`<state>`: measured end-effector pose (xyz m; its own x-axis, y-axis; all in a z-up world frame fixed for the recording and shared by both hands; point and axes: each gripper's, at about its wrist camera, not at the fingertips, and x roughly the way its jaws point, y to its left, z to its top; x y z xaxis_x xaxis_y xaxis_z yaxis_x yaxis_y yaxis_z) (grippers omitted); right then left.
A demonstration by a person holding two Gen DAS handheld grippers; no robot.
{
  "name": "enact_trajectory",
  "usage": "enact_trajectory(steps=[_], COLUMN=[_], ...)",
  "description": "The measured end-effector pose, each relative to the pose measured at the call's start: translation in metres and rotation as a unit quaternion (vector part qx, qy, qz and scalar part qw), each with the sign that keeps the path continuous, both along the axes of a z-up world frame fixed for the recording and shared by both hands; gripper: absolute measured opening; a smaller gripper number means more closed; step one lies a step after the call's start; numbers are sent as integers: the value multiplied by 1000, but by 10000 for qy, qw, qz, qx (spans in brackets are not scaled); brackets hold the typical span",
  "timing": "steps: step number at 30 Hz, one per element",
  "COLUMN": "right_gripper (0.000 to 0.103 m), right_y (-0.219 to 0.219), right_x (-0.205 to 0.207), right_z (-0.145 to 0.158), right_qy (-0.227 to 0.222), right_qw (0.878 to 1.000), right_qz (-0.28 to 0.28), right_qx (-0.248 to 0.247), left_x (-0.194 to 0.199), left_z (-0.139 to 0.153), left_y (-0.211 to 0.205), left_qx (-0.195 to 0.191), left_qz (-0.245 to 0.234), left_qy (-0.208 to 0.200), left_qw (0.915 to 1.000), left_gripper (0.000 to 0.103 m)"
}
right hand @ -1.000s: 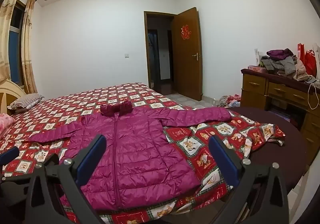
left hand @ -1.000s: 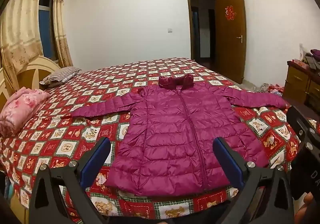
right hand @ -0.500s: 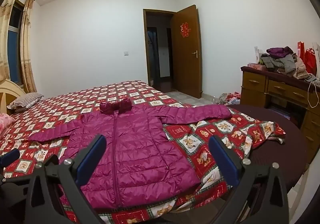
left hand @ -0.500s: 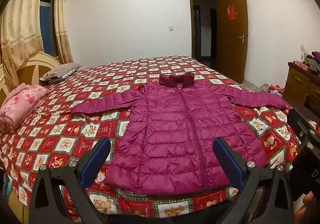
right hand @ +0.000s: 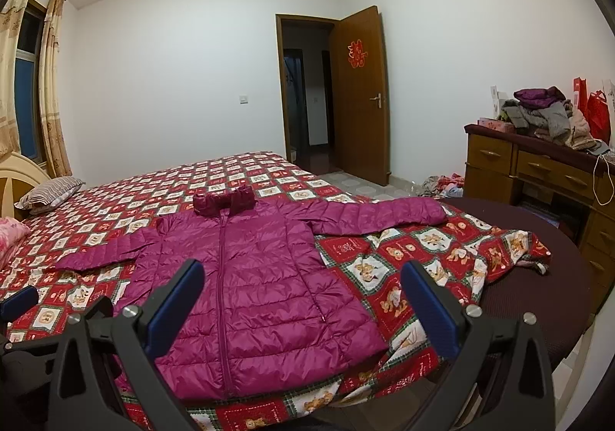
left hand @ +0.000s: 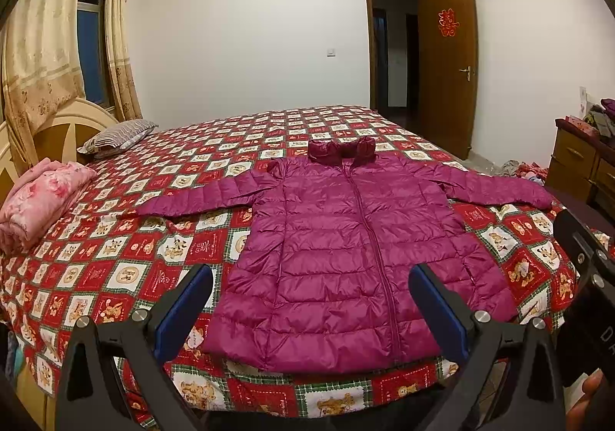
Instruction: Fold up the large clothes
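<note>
Both tools stand wide open and empty: my left tool [left hand: 310, 306] and my right tool [right hand: 301, 300] hover off the near edge of the bed [left hand: 161, 277], neither touching fabric. Against the view a second ago, little has changed; my left tool has risen a touch and pulled slightly back, so more of the near edge shows, and my right tool has barely drifted. Nothing on the bed has shifted.

Spread flat, front up and zipped, the magenta puffer jacket [left hand: 346, 250] lies with its hem at the near edge, its collar toward the middle of the bed, and one sleeve reaching toward each side edge. No fold is made yet. I judge this a lining-up pause before the first grasp, likely a sleeve or a hem corner. Slick, puffy fabric may slip from a shallow pinch, so I should bite deep.
</note>
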<state>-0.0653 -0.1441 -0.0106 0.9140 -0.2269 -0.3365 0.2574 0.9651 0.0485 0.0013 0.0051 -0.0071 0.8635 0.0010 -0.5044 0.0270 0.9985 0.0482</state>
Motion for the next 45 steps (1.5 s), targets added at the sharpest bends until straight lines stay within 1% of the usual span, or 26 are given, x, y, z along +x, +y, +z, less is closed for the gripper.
enact_trajectory(steps=[45], right_gripper=[103], right_y=[0], right_x=[0], right_z=[0], right_qy=[-10], right_qw=[10000], right_qz=[-12], right_qx=[9], left_x=[2], left_z=[4], left_y=[-1], left_qx=[8], left_qz=[20], left_qy=[-33], left_qw=[10000], left_gripper=[102])
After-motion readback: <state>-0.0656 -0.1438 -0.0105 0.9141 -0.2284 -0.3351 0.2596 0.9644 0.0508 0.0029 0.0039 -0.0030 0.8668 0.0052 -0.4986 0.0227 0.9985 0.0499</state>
